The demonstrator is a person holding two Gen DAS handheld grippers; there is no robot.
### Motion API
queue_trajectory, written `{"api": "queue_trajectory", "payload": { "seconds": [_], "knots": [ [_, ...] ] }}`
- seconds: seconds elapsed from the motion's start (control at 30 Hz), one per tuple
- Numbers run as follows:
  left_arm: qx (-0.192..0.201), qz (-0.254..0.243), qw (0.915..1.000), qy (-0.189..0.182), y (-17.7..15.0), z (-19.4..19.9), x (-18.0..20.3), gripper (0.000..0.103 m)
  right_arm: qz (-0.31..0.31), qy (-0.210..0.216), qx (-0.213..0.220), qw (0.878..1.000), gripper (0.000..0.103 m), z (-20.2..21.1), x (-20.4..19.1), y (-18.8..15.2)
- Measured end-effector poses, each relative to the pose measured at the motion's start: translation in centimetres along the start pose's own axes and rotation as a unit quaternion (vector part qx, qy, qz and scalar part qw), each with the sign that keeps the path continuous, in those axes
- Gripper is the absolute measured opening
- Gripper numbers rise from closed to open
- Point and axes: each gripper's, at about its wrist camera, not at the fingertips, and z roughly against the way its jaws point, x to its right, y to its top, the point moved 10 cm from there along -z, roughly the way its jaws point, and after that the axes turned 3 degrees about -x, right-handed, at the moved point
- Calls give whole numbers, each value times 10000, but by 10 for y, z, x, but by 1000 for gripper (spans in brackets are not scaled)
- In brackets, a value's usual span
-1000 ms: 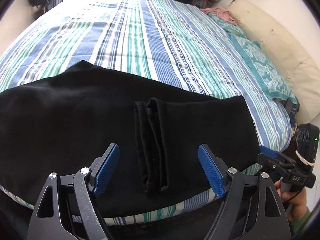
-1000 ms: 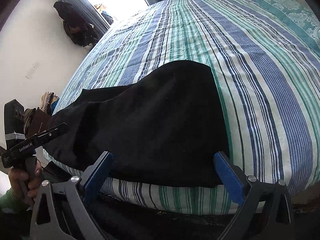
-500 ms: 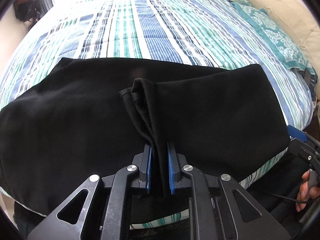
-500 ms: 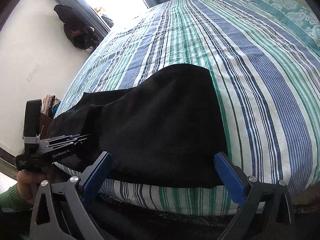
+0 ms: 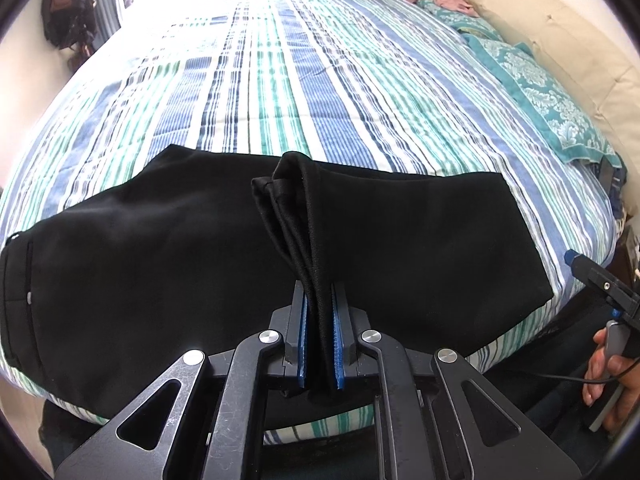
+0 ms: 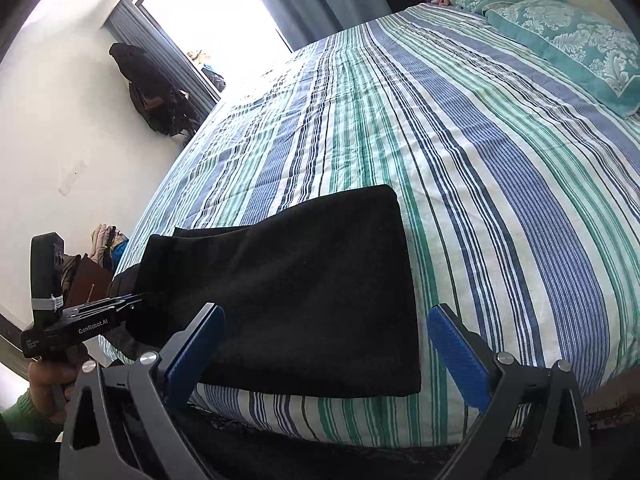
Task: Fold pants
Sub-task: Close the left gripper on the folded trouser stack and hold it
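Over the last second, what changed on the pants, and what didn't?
The left gripper went from wide open around the doubled hem to shut on it, and has drawn that ridge of the black pants up off the layer beneath. The right gripper stayed open at the near edge, gripping nothing. The rest of the pants stayed flat on the striped bedspread.

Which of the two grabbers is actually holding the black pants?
The left gripper: its blue pads are shut on a bunched fold of the black pants. The right gripper hangs open above the pants' end, gripping nothing.
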Motion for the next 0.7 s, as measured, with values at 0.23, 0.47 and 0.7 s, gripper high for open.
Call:
{"api": "queue_trajectory", "payload": {
  "seconds": [0.23, 0.47, 0.7],
  "knots": [
    [-77, 184, 9998, 61, -8, -9, -16, 9, 123, -48, 7, 9999, 101, 0, -3, -2],
    [95, 94, 9999, 90, -5, 4, -16, 9, 226, -121, 139, 9996, 101, 6, -4, 2],
    [-195, 6, 9991, 383, -21, -29, -31, 9, 97, -250, 398, 9989, 101, 17, 8, 11]
  ]
}}
